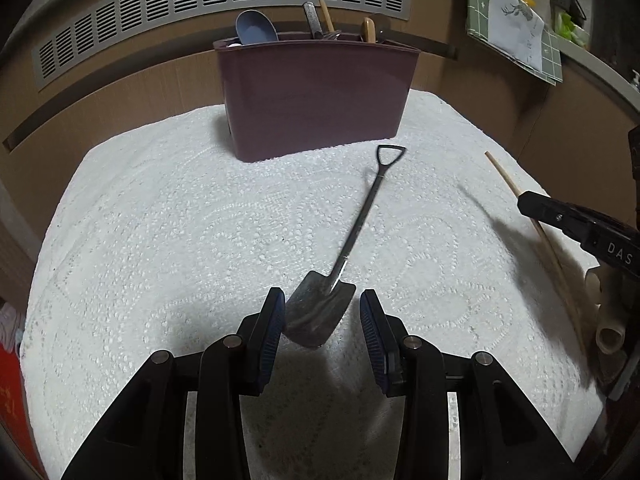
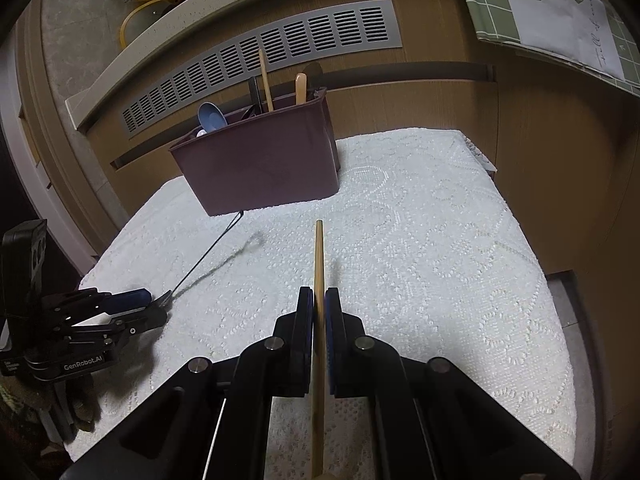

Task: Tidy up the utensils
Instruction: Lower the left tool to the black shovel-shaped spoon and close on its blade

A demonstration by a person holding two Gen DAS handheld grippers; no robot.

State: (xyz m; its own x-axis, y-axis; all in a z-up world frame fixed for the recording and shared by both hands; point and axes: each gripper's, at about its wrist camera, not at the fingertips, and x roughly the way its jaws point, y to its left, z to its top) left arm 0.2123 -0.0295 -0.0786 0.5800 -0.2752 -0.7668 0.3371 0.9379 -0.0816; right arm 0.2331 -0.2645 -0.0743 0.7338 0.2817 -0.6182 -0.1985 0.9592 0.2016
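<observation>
A dark metal spoon shaped like a shovel (image 1: 320, 316) has its blade between the pads of my left gripper (image 1: 322, 300), which is shut on it. Its thin handle (image 2: 208, 252) slants away toward the holder, and its shadow lies apart from it on the cloth. My right gripper (image 2: 319, 296) is shut on a thin wooden stick (image 2: 319, 256) that points forward above the cloth. The maroon utensil holder (image 1: 316, 96) stands at the back. A blue spoon (image 1: 256, 28), wooden sticks and metal utensils stand in it. In the left wrist view the right gripper (image 1: 526, 204) and the stick (image 1: 552, 248) sit at the right edge.
A white lace cloth (image 2: 440, 240) covers the table, whose right edge drops off close to a wooden cabinet. Behind the holder is a wooden panel with a grey vent grille (image 1: 200, 4). A green checked towel (image 1: 516, 24) hangs at the upper right.
</observation>
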